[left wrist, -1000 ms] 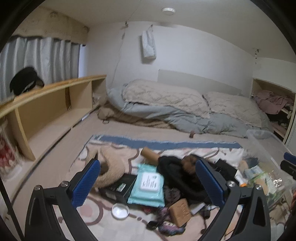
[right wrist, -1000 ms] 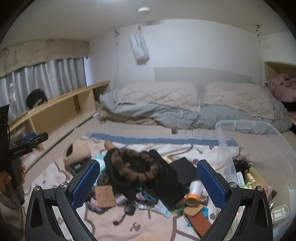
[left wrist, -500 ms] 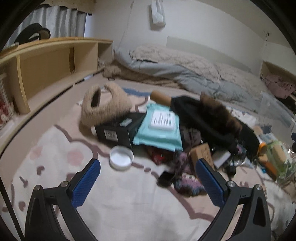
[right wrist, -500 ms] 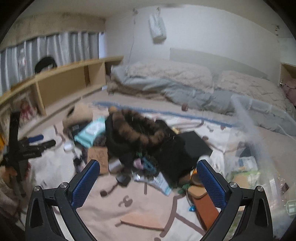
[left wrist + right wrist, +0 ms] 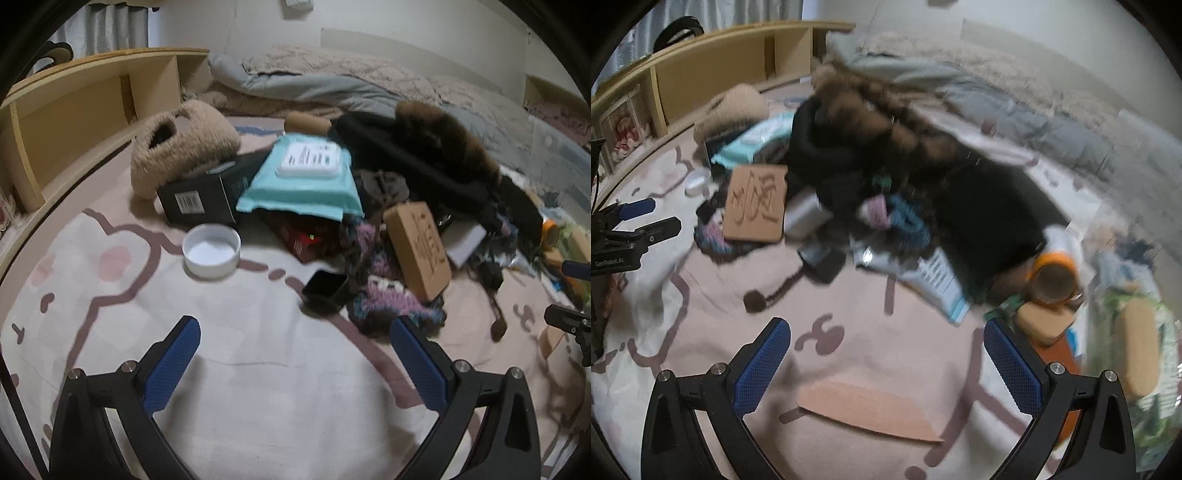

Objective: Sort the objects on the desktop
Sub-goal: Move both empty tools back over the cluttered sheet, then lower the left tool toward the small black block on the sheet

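A pile of mixed objects lies on a pink patterned rug. In the left wrist view I see a white round lid, a small black case, a teal wet-wipe pack, a black box, a tan fluffy bag, a brown cork block and a black fur-trimmed coat. My left gripper is open and empty, just short of the black case. My right gripper is open and empty above bare rug, near the cork block and an orange tape roll.
A wooden shelf runs along the left. Grey and beige bedding lies behind the pile. A clear plastic bin holding items stands at the right. A flat brown cardboard piece lies on the rug by the right gripper.
Both grippers have tipped down and moved in toward the pile. The objects now fill the views; the room's walls and ceiling have mostly left the frame. Both stay open.
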The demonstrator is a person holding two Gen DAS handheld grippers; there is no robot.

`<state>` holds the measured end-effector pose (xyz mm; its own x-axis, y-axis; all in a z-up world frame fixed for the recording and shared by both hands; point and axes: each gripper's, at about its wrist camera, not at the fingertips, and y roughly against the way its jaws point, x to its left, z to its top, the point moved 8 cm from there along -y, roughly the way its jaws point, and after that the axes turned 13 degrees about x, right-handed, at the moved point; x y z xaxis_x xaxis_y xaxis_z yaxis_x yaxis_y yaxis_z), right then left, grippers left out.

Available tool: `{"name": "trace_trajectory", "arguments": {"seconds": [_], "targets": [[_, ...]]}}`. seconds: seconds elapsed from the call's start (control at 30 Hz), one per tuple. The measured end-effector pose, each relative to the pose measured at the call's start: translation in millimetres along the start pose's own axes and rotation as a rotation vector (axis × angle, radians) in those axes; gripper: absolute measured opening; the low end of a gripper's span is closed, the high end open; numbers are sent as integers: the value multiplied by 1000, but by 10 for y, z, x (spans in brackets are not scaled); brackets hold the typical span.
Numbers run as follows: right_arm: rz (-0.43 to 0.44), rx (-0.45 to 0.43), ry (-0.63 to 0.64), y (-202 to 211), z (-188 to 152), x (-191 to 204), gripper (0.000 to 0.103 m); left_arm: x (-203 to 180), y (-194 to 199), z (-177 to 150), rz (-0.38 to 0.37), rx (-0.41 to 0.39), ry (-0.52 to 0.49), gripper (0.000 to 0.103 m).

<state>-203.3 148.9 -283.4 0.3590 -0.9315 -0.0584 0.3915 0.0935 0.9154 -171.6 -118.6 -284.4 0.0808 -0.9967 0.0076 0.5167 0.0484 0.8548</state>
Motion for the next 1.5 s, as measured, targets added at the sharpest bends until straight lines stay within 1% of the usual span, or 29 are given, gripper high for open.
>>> {"name": "trace_trajectory", "arguments": {"seconds": [0.07, 0.2, 0.27, 0.37, 0.47, 0.63, 0.77, 0.83, 0.93, 1.03, 1.07, 1.13, 1.17, 1.23, 1.27, 1.3, 1.4, 1.43, 1.5], "targets": [[8, 29, -4, -83, -30, 5, 103, 21, -69, -27, 9, 24, 10, 103], [4, 108, -8, -271, -137, 31, 103, 107, -190, -86, 2, 76, 49, 103], [14, 134, -33, -338, -198, 23, 103, 157, -224, -112, 6, 92, 71, 103], [26, 122, -55, -323, -252, 10, 103, 196, -231, -138, 5, 96, 89, 103], [41, 149, -58, -301, -328, 3, 103, 192, -258, -167, 4, 113, 86, 103], [99, 146, -40, -219, -517, -37, 103, 183, -271, -195, 5, 126, 84, 103], [131, 145, 1, -129, -703, -60, 103, 187, -271, -220, -1, 131, 84, 103], [132, 145, 17, -85, -798, -53, 103, 192, -252, -218, -7, 130, 87, 103], [134, 155, 54, -18, -926, -44, 103, 204, -183, -207, -36, 131, 100, 103], [169, 194, 57, 22, -865, -142, 103, 246, -85, -165, -41, 122, 112, 103], [199, 195, 30, 55, -829, -152, 103, 258, -61, -135, -38, 115, 114, 103], [259, 167, -60, 131, -699, -216, 103, 317, 23, -71, -35, 93, 128, 103], [264, 154, -97, 148, -631, -256, 103, 345, 60, -41, -34, 83, 136, 103], [245, 133, -147, 163, -505, -355, 103, 428, 105, 48, -20, 66, 152, 103], [203, 130, -170, 150, -459, -428, 103, 450, 102, 87, -10, 63, 154, 103], [159, 136, -183, 111, -405, -460, 103, 489, 89, 136, 6, 60, 155, 103], [-32, 156, -202, -11, -344, -644, 103, 605, -6, 291, 41, 65, 163, 103], [-71, 158, -204, -39, -339, -688, 103, 631, -45, 324, 53, 69, 162, 103], [-89, 179, -203, -124, -331, -691, 103, 664, -113, 333, 66, 80, 152, 103]]}}
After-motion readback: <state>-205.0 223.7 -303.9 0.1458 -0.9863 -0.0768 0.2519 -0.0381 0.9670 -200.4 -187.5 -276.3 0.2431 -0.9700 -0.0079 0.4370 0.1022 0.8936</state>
